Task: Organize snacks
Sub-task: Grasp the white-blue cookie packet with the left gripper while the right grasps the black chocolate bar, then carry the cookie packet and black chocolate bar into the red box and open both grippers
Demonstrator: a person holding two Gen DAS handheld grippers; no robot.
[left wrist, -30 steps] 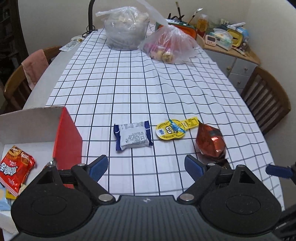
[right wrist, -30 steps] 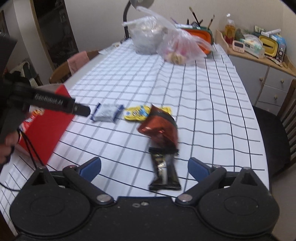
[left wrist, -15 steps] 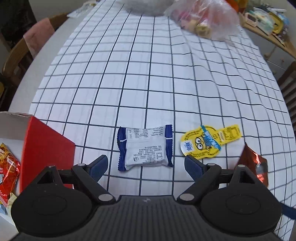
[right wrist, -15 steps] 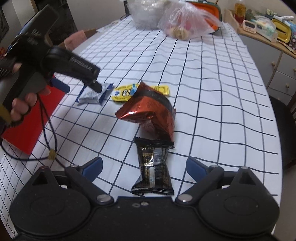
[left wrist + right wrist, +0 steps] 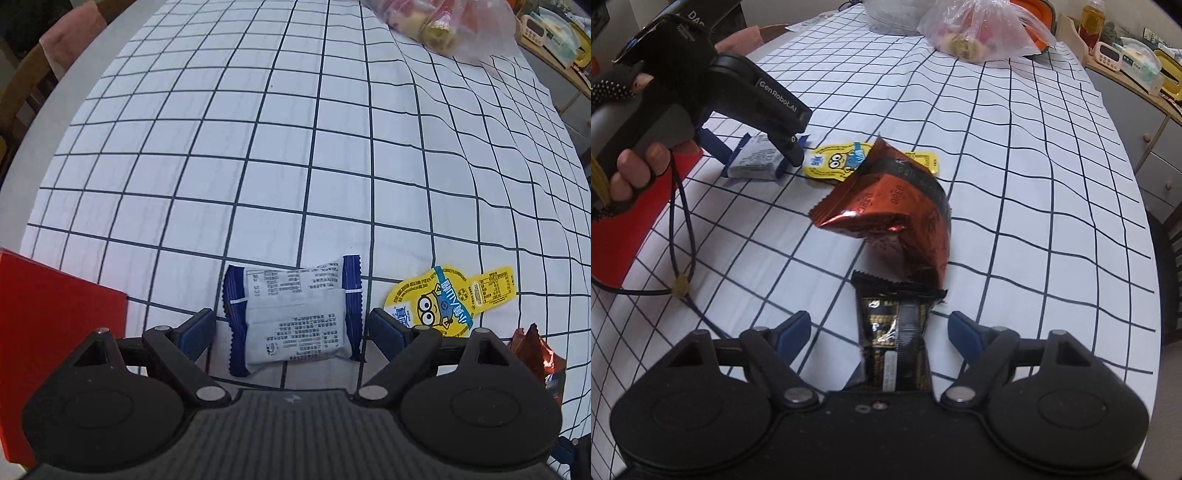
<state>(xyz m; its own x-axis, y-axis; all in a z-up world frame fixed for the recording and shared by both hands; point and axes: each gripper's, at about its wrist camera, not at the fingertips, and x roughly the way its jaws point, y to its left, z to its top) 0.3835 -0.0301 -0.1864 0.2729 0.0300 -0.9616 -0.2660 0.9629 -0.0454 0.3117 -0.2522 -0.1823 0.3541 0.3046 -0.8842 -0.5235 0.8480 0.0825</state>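
- Left wrist view: the left tongs (image 5: 291,328) are standing wide, both blue fingers (image 5: 195,332) flanking a blue-and-white wrapped snack (image 5: 293,319) that is lying flat on the checked worktop (image 5: 295,155), seam side up.
- The snack is sitting squarely in the gap, each serrated blue end just beside a finger; whether either is touching cannot be told. Its long axis is running across the opening, finger to finger, so a closing would, by my judgement, be pressing on the crimped ends rather than the flanks.
- A yellow cartoon pouch (image 5: 448,301) is lying just right of the right finger; a red box (image 5: 55,314) is standing at the left edge, likely the destination.
- Right wrist view: the right tongs (image 5: 879,332) are likewise standing wide, straddling a black-and-gold snack bar (image 5: 895,347) whose long axis is pointing away, along the fingers.
- A copper foil bag (image 5: 897,214) is resting on the bar's far end.
- Each hand is nearest its own item; the left tongs (image 5: 790,147) are showing beside the wrapped snack (image 5: 753,162).
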